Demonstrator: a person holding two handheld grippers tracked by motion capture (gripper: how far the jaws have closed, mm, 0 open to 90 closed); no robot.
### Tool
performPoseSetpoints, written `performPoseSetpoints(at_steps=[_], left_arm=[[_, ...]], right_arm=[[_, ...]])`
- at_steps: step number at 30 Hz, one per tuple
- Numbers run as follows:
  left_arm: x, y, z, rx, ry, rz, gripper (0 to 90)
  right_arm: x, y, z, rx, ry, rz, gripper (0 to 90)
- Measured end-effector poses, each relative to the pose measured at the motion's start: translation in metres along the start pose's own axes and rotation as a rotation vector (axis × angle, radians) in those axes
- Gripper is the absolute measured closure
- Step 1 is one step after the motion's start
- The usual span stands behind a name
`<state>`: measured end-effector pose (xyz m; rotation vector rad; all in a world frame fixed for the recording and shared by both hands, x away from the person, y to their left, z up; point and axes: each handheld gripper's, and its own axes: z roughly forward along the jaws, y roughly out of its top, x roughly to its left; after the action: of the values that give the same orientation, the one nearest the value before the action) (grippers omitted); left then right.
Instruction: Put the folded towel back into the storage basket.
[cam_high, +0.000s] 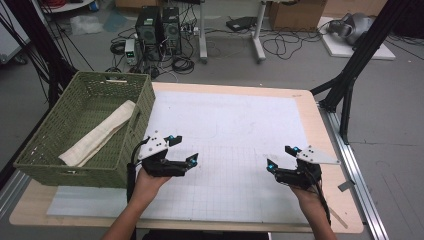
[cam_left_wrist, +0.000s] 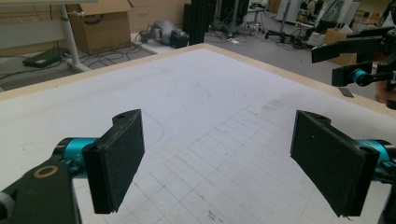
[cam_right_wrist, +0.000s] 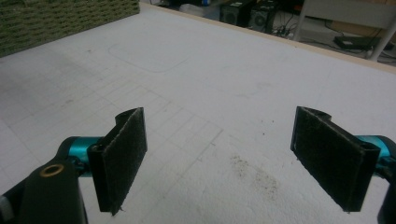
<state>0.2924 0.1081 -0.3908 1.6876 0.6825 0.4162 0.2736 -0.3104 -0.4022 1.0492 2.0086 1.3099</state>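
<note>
High view: we are hovering left gripper (cam_high: 183, 150) just beside green basket (cam_high: 45, 145), right gripper (cam_high: 281, 159) well apart over white surface (cam_high: 235, 120); folded cloth (cam_high: 100, 134) is lying diagonally inside basket, likely already stowed

Left gripper view: we are spreading fingers (cam_left_wrist: 116, 163) wide, nothing between, probably resting clear of load

Right gripper view: we are parting fingers (cam_right_wrist: 120, 156) wide too, gripping nothing, hanging over bare gridded mat

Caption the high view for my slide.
Both open grippers, left gripper and right gripper, over the white mat; folded cloth in green basket.
</note>
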Motion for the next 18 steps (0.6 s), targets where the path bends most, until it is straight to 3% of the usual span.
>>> performPoseSetpoints(at_steps=[1, 6, 18], left_arm=[[0.0, -0.001, -0.001, -0.002, -0.002, 0.002, 18.0], [0.004, -0.006, -0.003, 0.006, 0.004, -0.009, 18.0], [0.0, -0.011, -0.007, 0.022, 0.004, -0.008, 18.2]], right_arm=[[-0.001, -0.004, 0.001, 0.015, -0.01, -0.019, 17.1], [-0.002, -0.004, 0.002, 0.006, -0.04, -0.017, 17.1], [-0.002, -0.003, 0.001, -0.008, -0.055, -0.005, 17.2]])
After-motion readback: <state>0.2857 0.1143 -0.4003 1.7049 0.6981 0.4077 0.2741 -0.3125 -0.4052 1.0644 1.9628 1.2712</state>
